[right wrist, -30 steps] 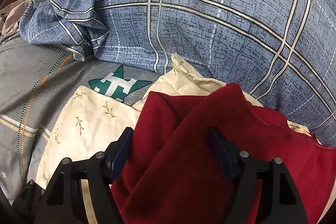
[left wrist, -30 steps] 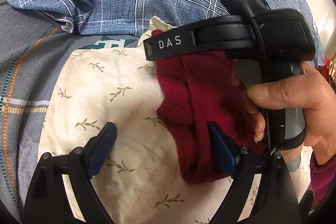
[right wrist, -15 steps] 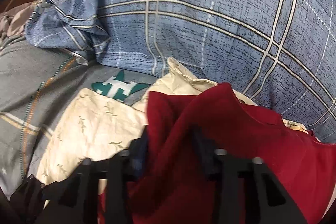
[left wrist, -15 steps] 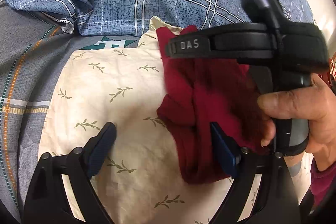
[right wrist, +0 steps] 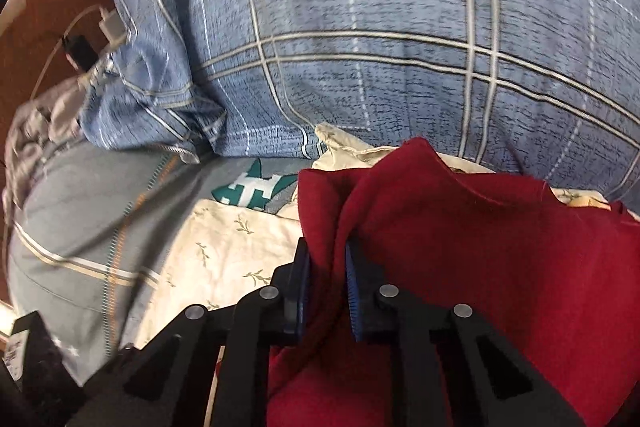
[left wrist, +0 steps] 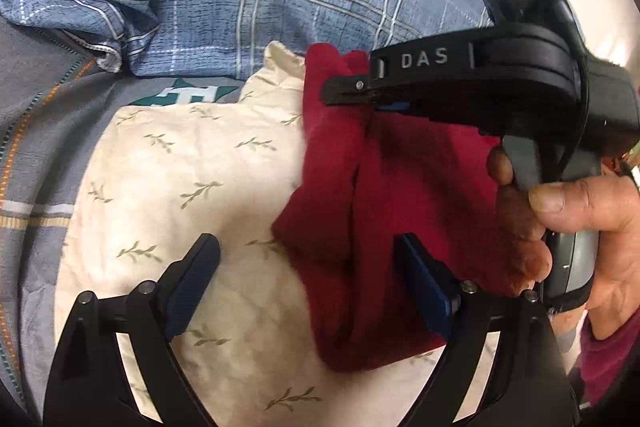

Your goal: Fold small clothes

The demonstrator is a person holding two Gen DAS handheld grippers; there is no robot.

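A dark red garment (left wrist: 400, 195) lies bunched on a cream leaf-print pillow (left wrist: 180, 187). My left gripper (left wrist: 308, 279) is open, low over the pillow, its right finger beside the garment's near fold. My right gripper (right wrist: 326, 287) is shut on a fold of the red garment (right wrist: 500, 267) near its far left corner and holds it raised. In the left wrist view the right gripper (left wrist: 360, 91) pinches the garment's upper edge, held by a hand (left wrist: 580, 211).
A blue plaid quilt (right wrist: 400, 47) is heaped behind the pillow. A grey striped bedsheet (left wrist: 36, 147) with a green logo (right wrist: 252, 189) lies to the left. A charger and cable (right wrist: 100, 35) sit at the far left on brown wood.
My right gripper has closed on the red garment's fold and lifted it up and to the right. My left gripper has stayed open and nearly still.
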